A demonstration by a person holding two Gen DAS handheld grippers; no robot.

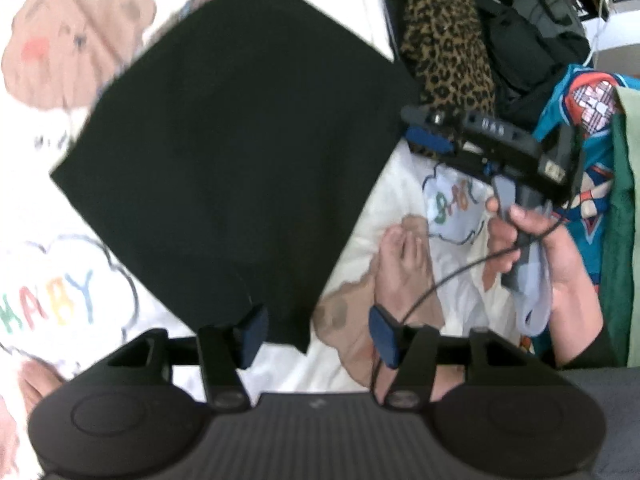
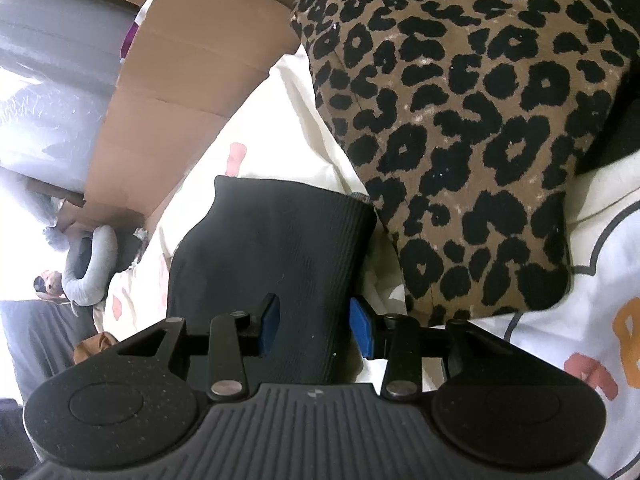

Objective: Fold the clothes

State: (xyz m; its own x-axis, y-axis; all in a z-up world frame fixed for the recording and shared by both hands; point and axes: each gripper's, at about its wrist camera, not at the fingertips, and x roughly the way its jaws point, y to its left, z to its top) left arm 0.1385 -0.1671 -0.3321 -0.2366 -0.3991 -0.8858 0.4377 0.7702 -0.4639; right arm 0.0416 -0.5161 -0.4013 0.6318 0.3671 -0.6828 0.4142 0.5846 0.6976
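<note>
The black garment (image 1: 232, 152) is lying as a flat, roughly square panel on the cartoon-printed white bedsheet (image 1: 60, 280), spreading ahead of the left gripper (image 1: 318, 336), with its near corner reaching in just beside the left-hand blue pad (image 1: 254, 334). That gripper's jaws are standing wide apart, and nothing is sitting pinched between them; the bare sheet is showing in most of the gap. The right gripper (image 2: 316, 330) is sitting low over one ribbed edge of the same black garment (image 2: 272, 256), and the cloth is running straight into the space between its blue pads (image 2: 362, 332). Those jaws are parted too, with the pads standing clear on either side of the fabric rather than pressing it. In the left wrist view the right gripper (image 1: 440, 140) is appearing beyond and to the right of the left jaws, at the garment's right edge, held by the person's hand (image 1: 532, 248). The garment is looking already reduced to a neat rectangle with straight edges, so the folding of this piece seems well along, perhaps with one more fold or a move to a pile remaining. A leopard-print item (image 2: 472, 128) is lying just beyond the right jaws, and colourful clothes (image 1: 588, 128) are waiting farther off, so more garments probably remain.
</note>
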